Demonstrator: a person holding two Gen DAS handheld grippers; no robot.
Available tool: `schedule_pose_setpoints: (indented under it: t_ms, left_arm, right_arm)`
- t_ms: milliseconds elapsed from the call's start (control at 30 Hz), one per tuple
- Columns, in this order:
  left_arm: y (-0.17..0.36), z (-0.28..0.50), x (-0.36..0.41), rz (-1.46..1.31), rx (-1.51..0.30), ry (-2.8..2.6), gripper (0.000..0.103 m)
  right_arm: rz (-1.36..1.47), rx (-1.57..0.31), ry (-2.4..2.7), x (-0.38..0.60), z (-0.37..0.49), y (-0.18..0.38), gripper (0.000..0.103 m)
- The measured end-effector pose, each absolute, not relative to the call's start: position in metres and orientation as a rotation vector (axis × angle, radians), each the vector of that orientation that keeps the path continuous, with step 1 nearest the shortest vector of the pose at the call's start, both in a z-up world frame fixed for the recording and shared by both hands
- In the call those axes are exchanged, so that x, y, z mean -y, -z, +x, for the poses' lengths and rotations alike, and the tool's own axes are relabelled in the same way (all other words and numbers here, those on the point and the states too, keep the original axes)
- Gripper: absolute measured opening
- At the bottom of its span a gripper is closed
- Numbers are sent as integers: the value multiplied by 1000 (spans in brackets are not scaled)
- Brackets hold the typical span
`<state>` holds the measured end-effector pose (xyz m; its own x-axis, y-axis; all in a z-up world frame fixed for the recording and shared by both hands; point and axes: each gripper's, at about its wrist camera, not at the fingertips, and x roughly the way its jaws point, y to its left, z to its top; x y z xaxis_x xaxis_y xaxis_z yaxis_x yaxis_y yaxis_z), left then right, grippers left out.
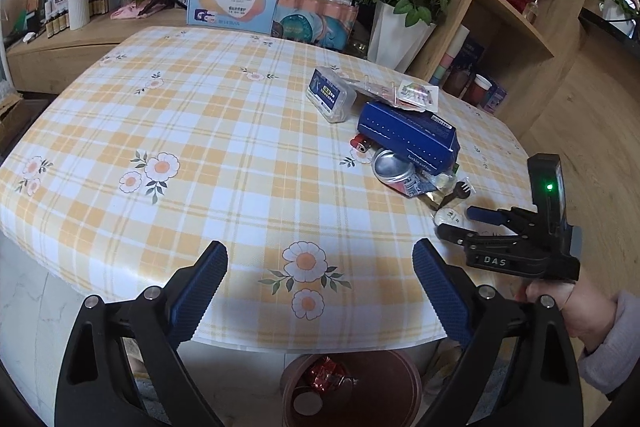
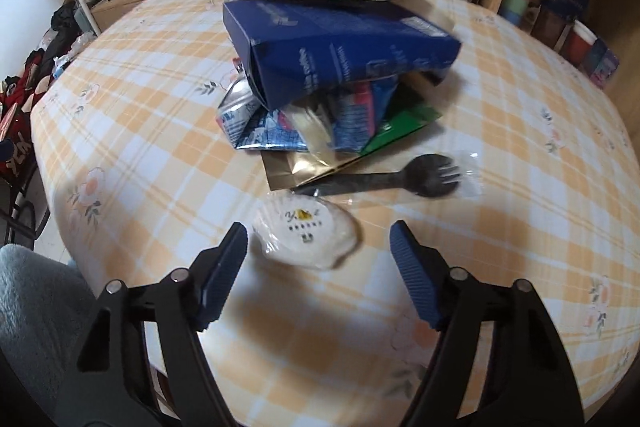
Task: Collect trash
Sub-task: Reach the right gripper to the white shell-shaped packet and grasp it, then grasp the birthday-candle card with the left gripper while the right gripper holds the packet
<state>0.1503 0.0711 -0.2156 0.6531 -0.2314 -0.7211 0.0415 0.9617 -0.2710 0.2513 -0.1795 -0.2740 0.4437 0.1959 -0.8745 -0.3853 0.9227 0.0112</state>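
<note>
Spread right gripper (image 2: 318, 259) bracketed, without pinching, a white round sealed packet (image 2: 306, 233) on the checked surface (image 2: 140, 131); blue carton (image 2: 340, 43), wrappers and crushed can (image 1: 394, 169) remained uncollected; left gripper (image 1: 320, 281) spread above a brown bin (image 1: 352, 387) holding one red wrapper (image 1: 326, 373).

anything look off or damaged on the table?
Yes. The blue box sits tilted on a heap of crumpled wrappers instead of flat on the table, one end flap open. A can beside it looks crushed. The wrapped spork and white lid lie loose in front.
</note>
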Motion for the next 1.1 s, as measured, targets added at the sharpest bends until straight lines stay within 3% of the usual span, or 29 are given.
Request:
schedule_pose_setpoints:
  t_ms: [100,233,767,1100]
  left_arm:
    - [217,155,-70,-235,-847,159,91]
    - [220,159,-69,-237,-853,164,91]
    - [215,188,-23,-189,-887,264,88]
    - [178,296,56,-28,-856,420,88]
  right_arm:
    - [-186,-1046,-350,177,255,276,73]
    - [-184,-1048,-334,179,255,274,54]
    - [-92,-987,-300,236,234,257,54]
    - [-13,-963,-270,280,247,248,54]
